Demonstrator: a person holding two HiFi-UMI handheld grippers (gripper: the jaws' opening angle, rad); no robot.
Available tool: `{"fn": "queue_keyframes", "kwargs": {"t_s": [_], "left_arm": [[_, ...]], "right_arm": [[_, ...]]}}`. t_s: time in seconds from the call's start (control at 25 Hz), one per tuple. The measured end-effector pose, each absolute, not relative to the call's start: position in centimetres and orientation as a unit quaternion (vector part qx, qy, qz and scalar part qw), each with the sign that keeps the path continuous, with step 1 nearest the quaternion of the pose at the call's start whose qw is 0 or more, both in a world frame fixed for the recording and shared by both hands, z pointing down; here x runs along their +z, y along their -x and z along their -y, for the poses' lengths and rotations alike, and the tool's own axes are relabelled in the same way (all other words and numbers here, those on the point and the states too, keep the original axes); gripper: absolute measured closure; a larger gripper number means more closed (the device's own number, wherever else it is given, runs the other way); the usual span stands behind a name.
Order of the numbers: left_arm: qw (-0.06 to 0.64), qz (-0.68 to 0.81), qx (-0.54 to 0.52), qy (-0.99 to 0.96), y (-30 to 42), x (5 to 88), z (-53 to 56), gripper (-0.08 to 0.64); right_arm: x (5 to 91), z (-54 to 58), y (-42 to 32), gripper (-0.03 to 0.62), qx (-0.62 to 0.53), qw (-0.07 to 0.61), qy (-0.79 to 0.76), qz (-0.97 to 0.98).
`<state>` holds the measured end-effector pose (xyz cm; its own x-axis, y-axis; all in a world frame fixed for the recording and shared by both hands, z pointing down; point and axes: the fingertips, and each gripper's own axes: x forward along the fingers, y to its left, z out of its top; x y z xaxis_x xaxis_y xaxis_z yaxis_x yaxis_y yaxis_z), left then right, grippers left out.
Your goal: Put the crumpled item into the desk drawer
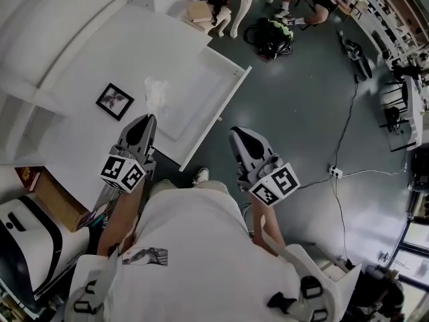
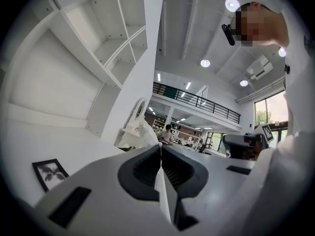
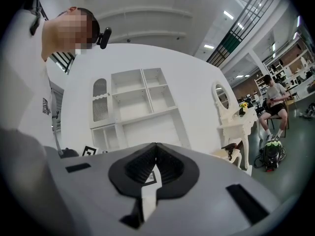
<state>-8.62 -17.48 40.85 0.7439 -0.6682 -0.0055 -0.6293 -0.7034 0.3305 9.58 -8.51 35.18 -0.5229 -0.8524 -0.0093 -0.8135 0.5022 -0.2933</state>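
Desk (image 1: 87,52): framed picture (image 1: 114,101), seemingly crumpled item (image 1: 155,91)

One crumpled white plastic item (image 1: 155,89) lay by the white desk's (image 1: 74,72) front edge, one small black-framed picture (image 1: 114,101) lay further in, and one white drawer (image 1: 194,99) stood pulled out. There were two grey two-jaw grippers, the left gripper (image 1: 149,119) and the right gripper (image 1: 236,134), each carrying one black-and-white marker cube.

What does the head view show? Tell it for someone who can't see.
Seen from above, a person holds two grippers, left gripper and right gripper, both shut, at a white desk with its drawer pulled open. A crumpled white item sits just beyond the left gripper, near a framed picture.
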Motion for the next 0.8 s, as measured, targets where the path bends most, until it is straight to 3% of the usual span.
{"fn": "queue_keyframes", "kwargs": {"t_s": [0.8], "left_arm": [[0.220,0.381,0.032,-0.898,4.8,53.0,20.9,0.541]], "right_arm": [[37.1,6.1,-13.7,0.581,-0.131,0.063,0.484,-0.863]]}}
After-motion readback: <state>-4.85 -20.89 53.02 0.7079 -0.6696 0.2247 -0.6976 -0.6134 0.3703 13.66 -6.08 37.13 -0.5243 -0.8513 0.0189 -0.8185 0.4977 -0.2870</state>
